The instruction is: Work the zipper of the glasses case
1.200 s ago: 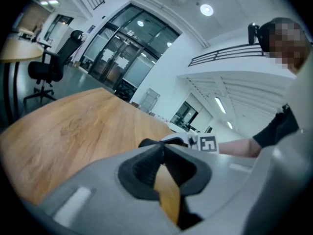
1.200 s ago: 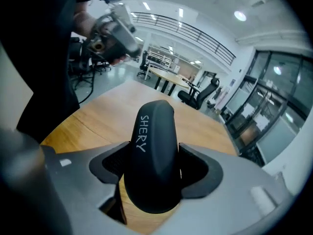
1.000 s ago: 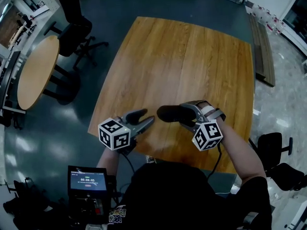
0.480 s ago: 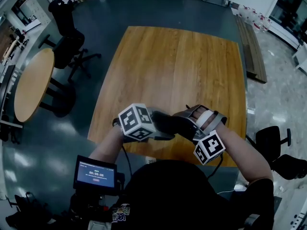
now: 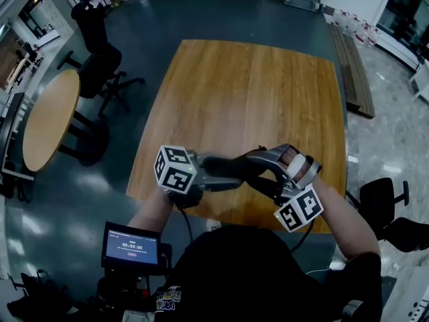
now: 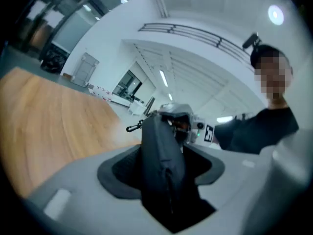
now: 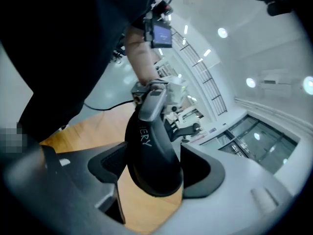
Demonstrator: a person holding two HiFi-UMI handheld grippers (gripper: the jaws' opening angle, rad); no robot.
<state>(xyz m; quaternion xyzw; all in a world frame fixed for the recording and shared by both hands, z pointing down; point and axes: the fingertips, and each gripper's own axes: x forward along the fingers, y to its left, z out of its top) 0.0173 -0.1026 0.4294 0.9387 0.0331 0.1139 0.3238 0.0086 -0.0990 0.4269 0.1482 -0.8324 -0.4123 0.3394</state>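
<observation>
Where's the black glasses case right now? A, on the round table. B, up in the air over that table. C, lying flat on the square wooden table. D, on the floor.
B: the glasses case is raised clear of the wooden table, whose top shows below it in the right gripper view.

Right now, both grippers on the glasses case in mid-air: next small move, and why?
Probably firm up the left gripper on the glasses case. It hangs above the table between both grippers; left jaws have just been closing on it, zipper facing that camera, while those of the right gripper have just been opening round its rounded end. Left must hold alone first.
</observation>
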